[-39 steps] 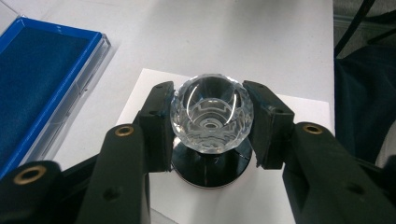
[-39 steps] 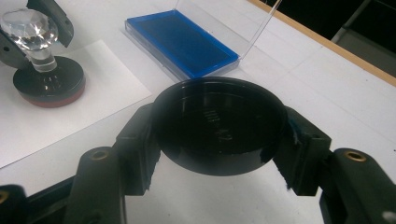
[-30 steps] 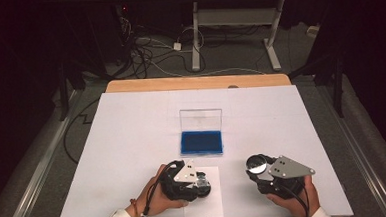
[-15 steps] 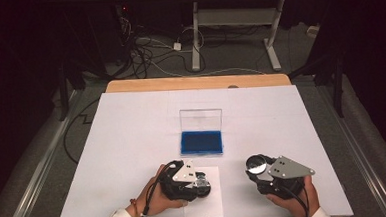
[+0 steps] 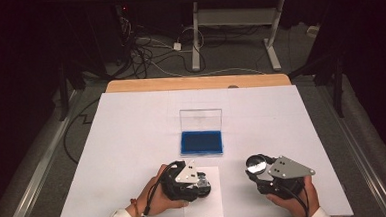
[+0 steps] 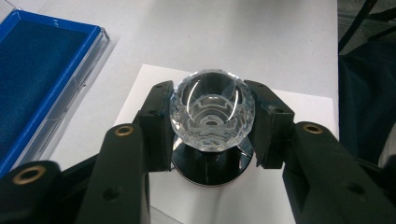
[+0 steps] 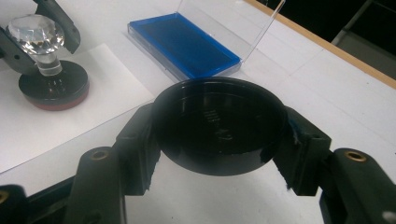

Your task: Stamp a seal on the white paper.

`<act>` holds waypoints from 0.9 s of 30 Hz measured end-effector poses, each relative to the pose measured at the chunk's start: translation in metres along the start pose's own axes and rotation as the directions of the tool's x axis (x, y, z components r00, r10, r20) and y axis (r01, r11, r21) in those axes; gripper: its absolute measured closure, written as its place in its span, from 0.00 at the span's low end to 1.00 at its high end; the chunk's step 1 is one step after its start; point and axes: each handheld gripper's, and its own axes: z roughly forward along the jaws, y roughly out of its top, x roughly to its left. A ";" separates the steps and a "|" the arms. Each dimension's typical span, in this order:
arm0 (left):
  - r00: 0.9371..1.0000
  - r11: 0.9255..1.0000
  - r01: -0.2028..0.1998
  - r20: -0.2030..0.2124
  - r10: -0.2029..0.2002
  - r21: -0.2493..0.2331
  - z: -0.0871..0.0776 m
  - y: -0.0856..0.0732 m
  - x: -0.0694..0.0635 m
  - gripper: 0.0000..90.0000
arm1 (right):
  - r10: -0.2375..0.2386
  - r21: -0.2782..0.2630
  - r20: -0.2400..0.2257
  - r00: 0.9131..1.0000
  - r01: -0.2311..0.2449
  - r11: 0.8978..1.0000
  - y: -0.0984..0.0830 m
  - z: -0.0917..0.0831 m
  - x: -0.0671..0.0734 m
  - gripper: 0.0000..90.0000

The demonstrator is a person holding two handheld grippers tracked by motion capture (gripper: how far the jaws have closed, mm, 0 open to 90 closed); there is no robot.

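Note:
A stamp with a faceted crystal knob [image 6: 212,109] and a round black base [image 6: 212,170] stands on a white sheet of paper [image 5: 206,204]. My left gripper [image 6: 212,122] is shut on the knob, one pad on each side; from above it sits at the table's front [image 5: 199,181]. My right gripper [image 7: 219,140] is shut on a round black cap [image 7: 219,122], held hollow side up just above the table [image 5: 257,164]. The stamp [image 7: 46,60] shows to the cap's left. An open blue ink pad [image 5: 201,142] lies behind both grippers.
The ink pad's clear lid [image 5: 200,119] stands upright at its far edge. A white cover [image 5: 132,136] lies over the table, with a wooden strip [image 5: 194,82] along the back. Cables and a desk frame [image 5: 197,33] lie on the floor beyond.

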 end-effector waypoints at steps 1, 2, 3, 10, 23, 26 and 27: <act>1.000 1.000 -0.001 0.002 0.001 -0.001 0.000 0.000 0.000 0.60 | 0.000 -0.001 -0.001 1.000 0.000 1.000 0.000 0.000 0.000 0.43; 1.000 1.000 -0.001 0.003 0.001 0.000 0.000 -0.001 0.001 0.60 | 0.000 0.000 0.000 1.000 0.000 1.000 0.000 0.000 0.000 0.43; 1.000 1.000 -0.005 0.001 0.005 0.000 0.000 -0.001 0.000 0.60 | 0.000 0.000 0.000 1.000 0.000 1.000 0.000 0.000 0.000 0.43; 1.000 1.000 -0.009 -0.001 0.009 -0.003 0.000 -0.001 0.000 0.60 | -0.002 0.002 -0.002 1.000 0.002 1.000 -0.001 0.000 0.000 0.43; 1.000 1.000 -0.008 -0.018 0.009 0.017 -0.001 0.002 -0.002 0.60 | -0.003 -0.005 -0.005 1.000 0.003 1.000 -0.001 -0.001 0.000 0.43; 1.000 1.000 0.004 -0.007 -0.004 0.024 -0.002 0.003 0.000 0.60 | -0.012 -0.007 -0.005 1.000 0.011 1.000 0.000 -0.002 0.000 0.43; 1.000 1.000 0.012 -0.008 -0.012 0.025 -0.002 0.004 0.000 0.60 | -0.013 -0.009 -0.005 1.000 0.013 1.000 0.000 -0.002 0.000 0.43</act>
